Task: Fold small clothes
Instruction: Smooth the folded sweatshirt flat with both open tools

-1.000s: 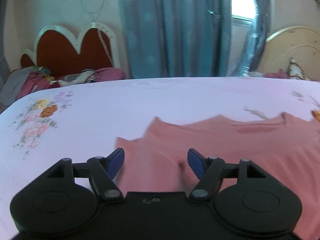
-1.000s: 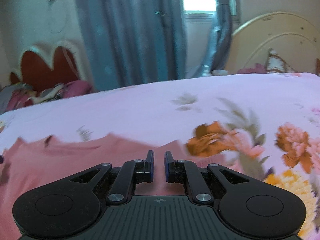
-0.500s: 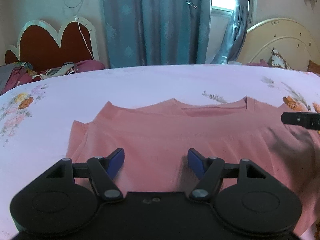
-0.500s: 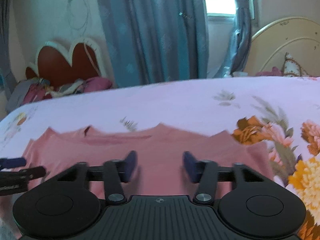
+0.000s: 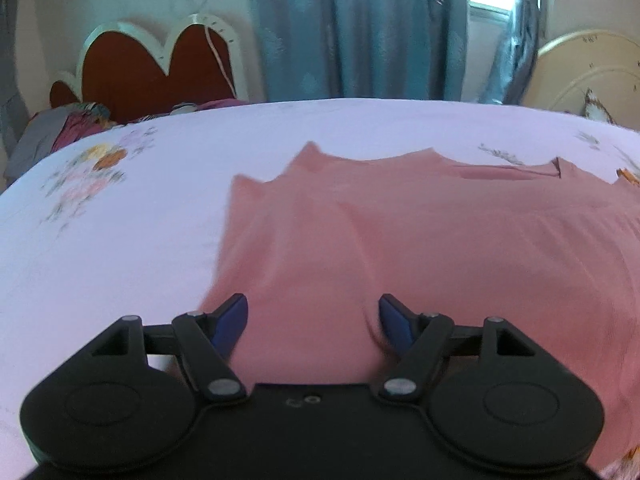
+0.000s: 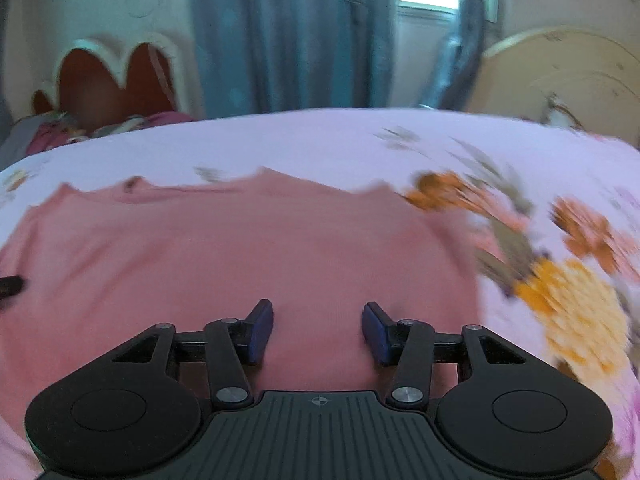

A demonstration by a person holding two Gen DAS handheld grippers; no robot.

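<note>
A pink shirt [image 5: 420, 232] lies spread on the bed, neckline at the far side. My left gripper [image 5: 313, 322] is open and empty, low over the shirt's left part near its left edge. The shirt also shows in the right wrist view [image 6: 240, 248]. My right gripper [image 6: 318, 330] is open and empty, low over the shirt's right part. A dark tip of the left gripper [image 6: 10, 285] shows at the left edge of the right wrist view. Whether the fingers touch the cloth I cannot tell.
The bed has a pale pink floral sheet [image 5: 120, 240]. A red heart-shaped headboard [image 5: 160, 68] and a pile of clothes [image 5: 60, 128] are at the far left. Blue curtains [image 5: 352, 28] hang behind. A cream headboard [image 6: 560, 76] stands at the far right.
My right gripper opened from shut. Both grippers came lower and closer over the shirt, the left shifting toward its left edge, the right toward its right edge.
</note>
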